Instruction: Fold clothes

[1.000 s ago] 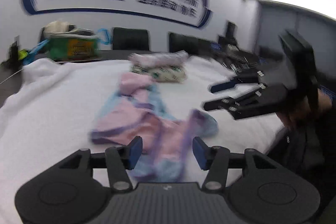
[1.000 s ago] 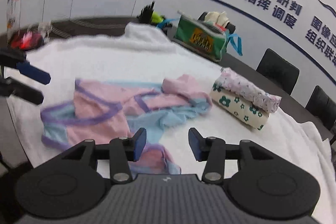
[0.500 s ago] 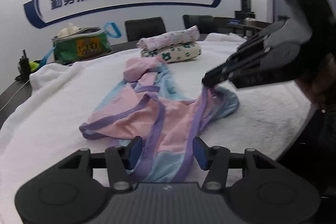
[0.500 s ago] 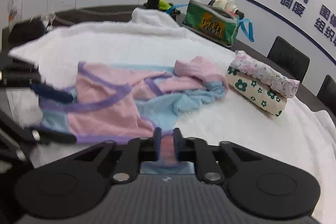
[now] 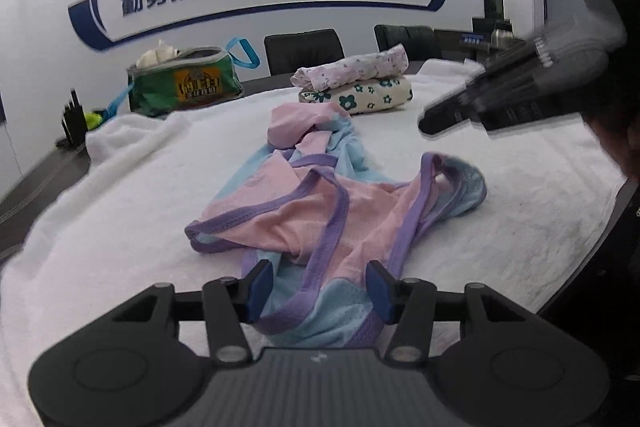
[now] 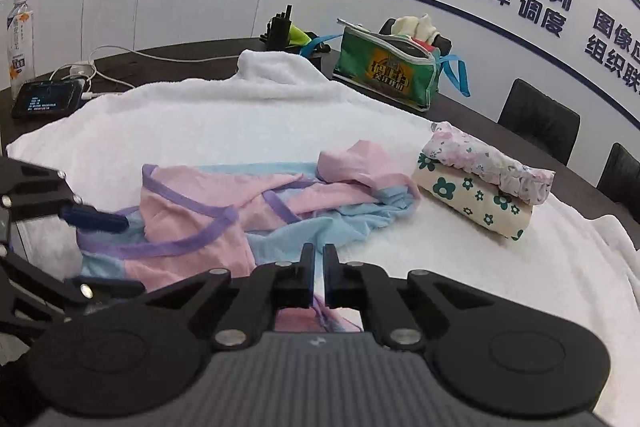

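- I see the pink, light-blue and purple-trimmed garment [image 5: 312, 211] lying crumpled on the white towel [image 5: 120, 195] that covers the table, roughly in the middle of it.
- My left gripper [image 5: 318, 287] sits low at the garment's near edge; its jaws are closing, with the blue mesh hem and a purple band lying between the blue pads [image 5: 258, 287], which do not yet press on the cloth.
- My right gripper [image 6: 319, 277] has its jaws drawn almost together, and a thin strip of the garment's pink and blue fabric is pinched between them at the near hem.
- From the left wrist view, the right gripper shows blurred at the upper right, above the garment's blue corner.
- From the right wrist view, the left gripper comes in from the left edge, one blue pad over the garment's purple-trimmed edge.
- Two folded floral garments [image 6: 484, 183] are stacked beyond, on the same towel, well apart from the loose one.
- A green zip bag [image 6: 388, 67] stands on the dark table behind the towel.
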